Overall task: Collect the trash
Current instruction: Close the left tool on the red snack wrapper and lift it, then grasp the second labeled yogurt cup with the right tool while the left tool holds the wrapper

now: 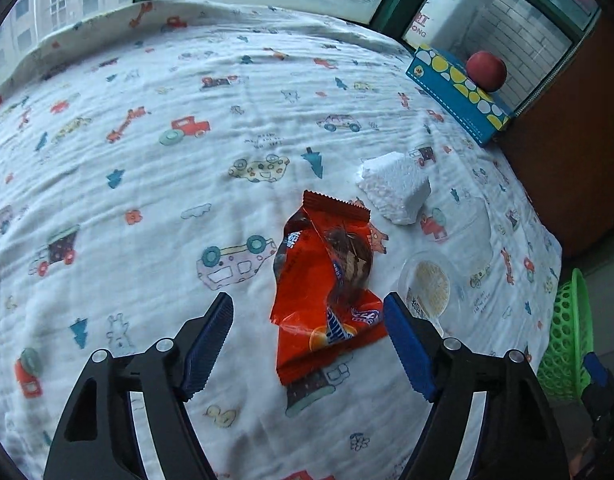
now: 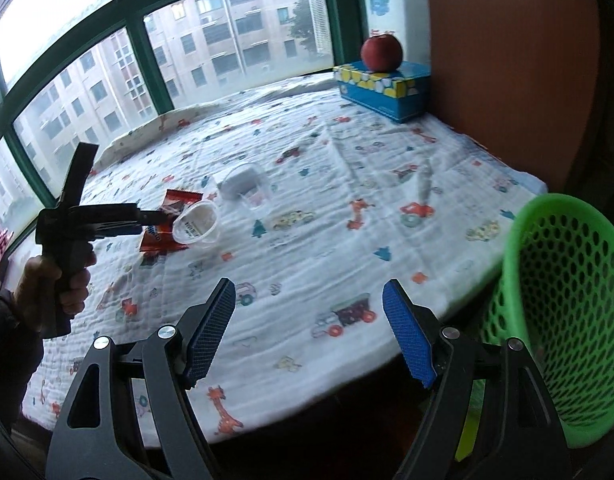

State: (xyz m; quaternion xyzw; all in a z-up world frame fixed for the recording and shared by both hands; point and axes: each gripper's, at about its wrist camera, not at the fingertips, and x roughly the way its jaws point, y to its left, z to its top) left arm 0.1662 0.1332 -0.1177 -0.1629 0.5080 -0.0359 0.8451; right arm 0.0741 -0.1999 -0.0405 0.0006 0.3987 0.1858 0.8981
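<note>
Wrapper (image 1: 327,292) lying on the surface (image 1: 147,200); left gripper (image 1: 307,336) spread wide, straddling it, about to pinch. Right gripper (image 2: 309,332) released, idling beside basket (image 2: 567,320). Next: closing, lifting, carrying to basket.

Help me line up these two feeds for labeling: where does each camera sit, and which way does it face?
Left wrist: on the left gripper, looking down at the orange wrapper between its open blue fingers.
Right wrist: on the right gripper, low at the table edge, facing the windows; its open fingers and the person's left hand show.
Shared: wrapper, clear plastic cup, apple on the blue box, green basket.
</note>
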